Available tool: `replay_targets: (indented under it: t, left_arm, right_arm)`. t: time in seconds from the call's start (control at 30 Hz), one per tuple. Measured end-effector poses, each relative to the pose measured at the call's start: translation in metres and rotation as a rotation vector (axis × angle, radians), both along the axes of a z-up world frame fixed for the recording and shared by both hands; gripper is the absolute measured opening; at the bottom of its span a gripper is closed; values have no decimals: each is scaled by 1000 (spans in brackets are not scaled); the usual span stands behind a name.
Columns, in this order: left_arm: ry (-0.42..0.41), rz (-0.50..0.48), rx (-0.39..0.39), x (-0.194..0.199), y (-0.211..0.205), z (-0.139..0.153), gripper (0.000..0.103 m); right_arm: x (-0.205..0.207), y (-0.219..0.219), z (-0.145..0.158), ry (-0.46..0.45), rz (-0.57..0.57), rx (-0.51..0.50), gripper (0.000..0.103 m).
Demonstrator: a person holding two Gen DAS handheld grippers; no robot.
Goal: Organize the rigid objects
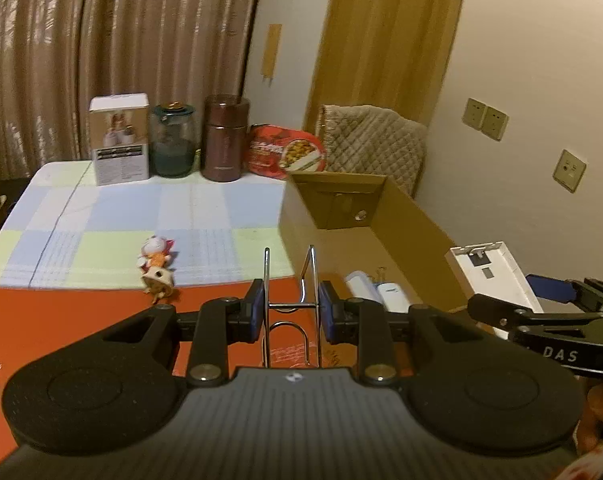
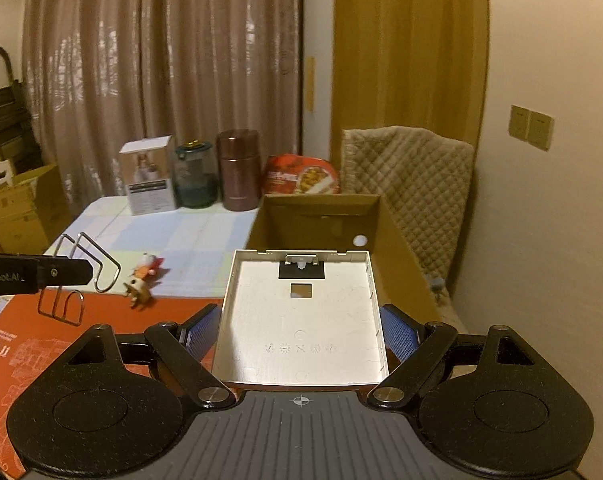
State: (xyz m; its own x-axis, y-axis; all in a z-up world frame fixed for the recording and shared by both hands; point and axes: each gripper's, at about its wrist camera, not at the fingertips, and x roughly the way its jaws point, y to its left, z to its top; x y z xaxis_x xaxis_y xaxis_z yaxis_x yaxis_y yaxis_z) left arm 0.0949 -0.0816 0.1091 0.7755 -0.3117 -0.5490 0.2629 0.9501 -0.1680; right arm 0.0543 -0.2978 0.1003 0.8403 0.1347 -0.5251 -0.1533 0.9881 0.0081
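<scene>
My left gripper (image 1: 290, 310) is shut on a bent metal wire rack (image 1: 289, 280) and holds it above the red box lid. The rack also shows in the right wrist view (image 2: 77, 276), at the left. My right gripper (image 2: 301, 330) is shut on a shallow white plastic tray cover (image 2: 301, 316), held in front of the open cardboard box (image 2: 397, 240). The cover also shows in the left wrist view (image 1: 497, 276), at the right. In the box (image 1: 405, 236) lie white cylindrical objects (image 1: 381, 290). Two small figurines (image 1: 157, 268) lie on the checked tablecloth.
A flat red box (image 1: 81, 320) lies under the grippers. At the table's back stand a white carton (image 1: 119, 140), a glass jar (image 1: 172, 140), a brown flask (image 1: 225, 138) and a red snack packet (image 1: 285, 152). A quilted chair (image 2: 409, 176) stands behind the box.
</scene>
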Motion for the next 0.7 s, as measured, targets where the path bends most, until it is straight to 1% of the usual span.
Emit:
replay_targets:
  t: [0.37,0.7]
  left_arm:
    - [-5,-66,7,18,-36,8,23]
    - [0,-113,23,43,-66,7,23]
  right_arm:
    - [15,-28,5,25,-32,14,82]
    - [46,-45,0,58,-33,12,82]
